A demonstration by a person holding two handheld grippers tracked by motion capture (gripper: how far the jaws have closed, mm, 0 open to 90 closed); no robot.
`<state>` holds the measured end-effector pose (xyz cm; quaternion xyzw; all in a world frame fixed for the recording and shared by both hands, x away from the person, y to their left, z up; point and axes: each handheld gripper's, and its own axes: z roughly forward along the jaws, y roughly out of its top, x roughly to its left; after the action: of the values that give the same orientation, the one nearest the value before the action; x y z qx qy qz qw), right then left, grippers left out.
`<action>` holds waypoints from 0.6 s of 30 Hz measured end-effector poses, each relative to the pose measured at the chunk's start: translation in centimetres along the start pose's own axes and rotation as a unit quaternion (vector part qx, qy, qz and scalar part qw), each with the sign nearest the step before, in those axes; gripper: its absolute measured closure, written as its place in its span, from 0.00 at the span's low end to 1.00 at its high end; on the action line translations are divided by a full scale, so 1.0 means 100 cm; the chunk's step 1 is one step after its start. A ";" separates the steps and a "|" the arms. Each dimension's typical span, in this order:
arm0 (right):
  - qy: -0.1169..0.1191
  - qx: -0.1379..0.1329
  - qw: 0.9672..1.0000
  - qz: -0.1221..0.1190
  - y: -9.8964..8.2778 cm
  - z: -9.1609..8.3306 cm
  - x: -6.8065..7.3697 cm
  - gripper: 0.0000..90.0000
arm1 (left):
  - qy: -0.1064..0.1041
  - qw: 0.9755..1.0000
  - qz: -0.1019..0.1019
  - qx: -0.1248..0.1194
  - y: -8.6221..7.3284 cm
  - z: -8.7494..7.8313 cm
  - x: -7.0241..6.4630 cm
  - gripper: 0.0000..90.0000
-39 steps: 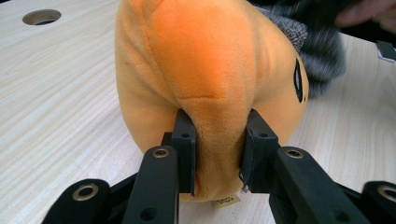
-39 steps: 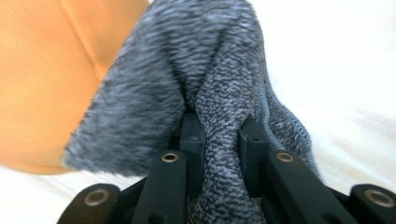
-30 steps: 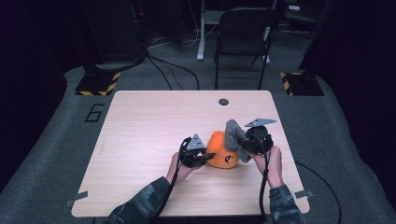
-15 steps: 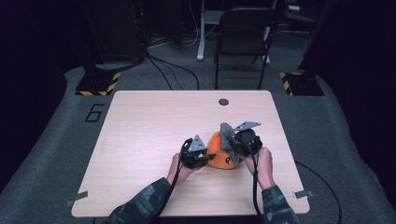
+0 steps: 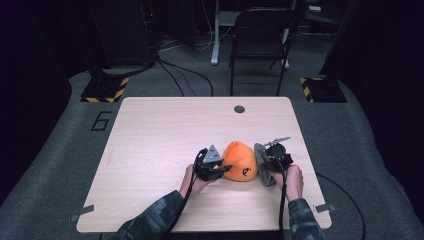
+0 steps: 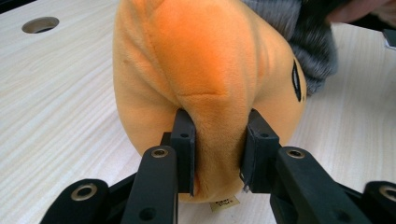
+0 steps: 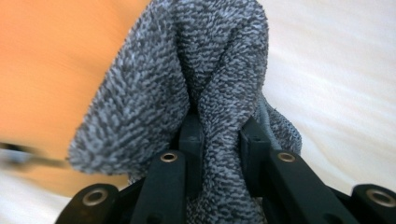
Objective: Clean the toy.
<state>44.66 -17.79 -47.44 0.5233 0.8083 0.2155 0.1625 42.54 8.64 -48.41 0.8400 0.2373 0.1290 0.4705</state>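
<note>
An orange plush toy [image 5: 240, 160] with black markings lies on the wooden table [image 5: 160, 135], right of centre. My left gripper [image 5: 218, 171] is at its left side, shut on a fold of the orange plush [image 6: 219, 84]. A grey knitted cloth [image 5: 263, 164] hangs against the toy's right side. My right gripper [image 5: 270, 165] is shut on a bunch of this grey cloth [image 7: 219, 79], with the orange plush [image 7: 51, 56] blurred to the left behind it.
A round cable hole [image 5: 239, 109] sits near the table's far edge. A black chair [image 5: 260, 35] stands beyond the table. Yellow-black striped floor blocks [image 5: 106, 89] lie at the back left and back right [image 5: 320, 86].
My right gripper has come down and toward the near edge with the grey cloth, from above the toy to its right side. The left gripper has stayed where it was.
</note>
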 end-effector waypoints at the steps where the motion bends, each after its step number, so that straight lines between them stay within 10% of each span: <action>1: 0.000 0.000 1.000 0.000 0.000 0.000 0.000 0.84 | -0.002 1.000 -0.002 0.001 0.000 0.000 0.001 0.78; 10: 0.000 0.023 1.000 -0.001 -0.004 0.009 -0.006 0.84 | 0.001 1.000 0.004 0.005 0.000 -0.002 0.000 0.78; 18: 0.009 -0.084 0.996 -0.025 0.019 -0.061 0.014 0.84 | 0.001 1.000 -0.002 0.004 -0.001 -0.001 0.003 0.77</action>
<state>42.65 -16.94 -41.32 0.4855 0.8014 0.2836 0.2040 42.72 8.90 -48.42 0.8410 0.2403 0.1277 0.4677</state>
